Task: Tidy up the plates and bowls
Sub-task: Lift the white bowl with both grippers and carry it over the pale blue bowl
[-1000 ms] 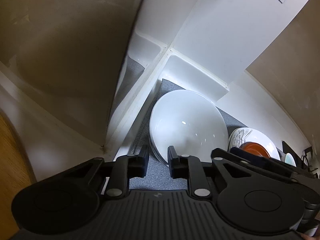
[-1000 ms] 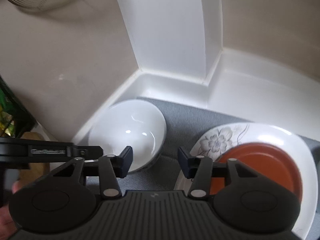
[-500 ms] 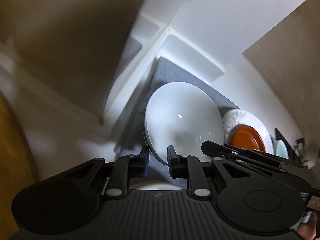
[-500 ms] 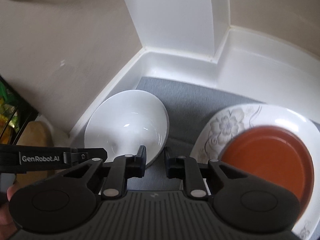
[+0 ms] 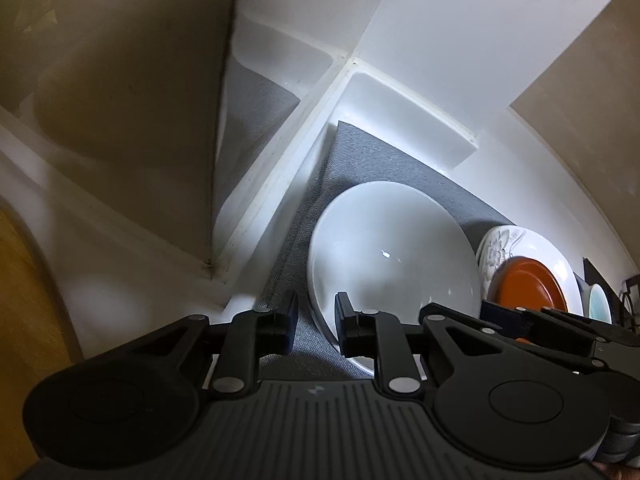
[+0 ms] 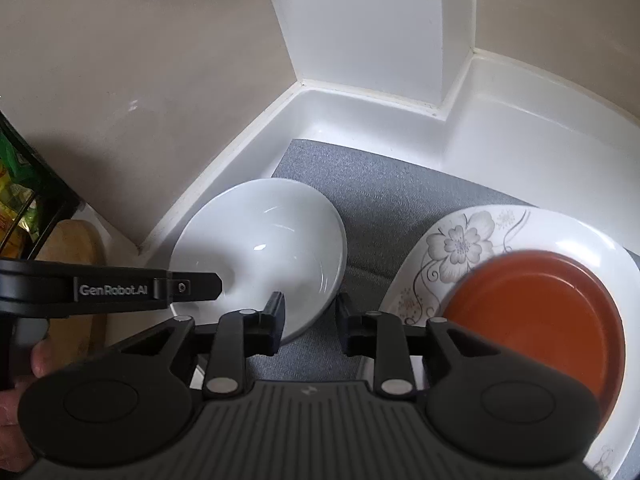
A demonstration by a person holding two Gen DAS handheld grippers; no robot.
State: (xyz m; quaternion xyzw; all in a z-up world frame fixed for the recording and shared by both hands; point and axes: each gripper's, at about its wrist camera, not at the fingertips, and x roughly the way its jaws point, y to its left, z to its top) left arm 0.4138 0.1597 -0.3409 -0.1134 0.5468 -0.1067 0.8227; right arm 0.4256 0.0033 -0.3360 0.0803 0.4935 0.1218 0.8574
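Left wrist view has the left gripper [image 5: 317, 320] with its fingers drawn narrow at the near rim of the white bowl [image 5: 392, 256]. One finger sits outside the rim and one over the inside, but a sliver of grey mat [image 5: 384, 160] shows beside the outer finger, so I cannot tell whether the rim is truly pinched.

The bowl sits on the mat in the left part of the white tray [image 6: 360, 120], close to its raised left wall. The floral plate [image 6: 460, 248] lies to its right with the orange plate [image 6: 540, 312] resting on it.

The right gripper [image 6: 310, 320] hangs low over the strip of mat between bowl and floral plate. Its fingers have just been opening and now stand moderately apart with nothing between them.

Likely trouble:
- A shallow or one-sided grip on the glossy rim could let the bowl slip or tip if lifted.
- The right gripper's fingers are just beside both rims, and a sideways drift could knock either dish.
- The two tools are crowded and could clash over the bowl.

Free room lies toward the back of the mat. The left wall and the divider [image 5: 280, 172] hem in the bowl's far side.
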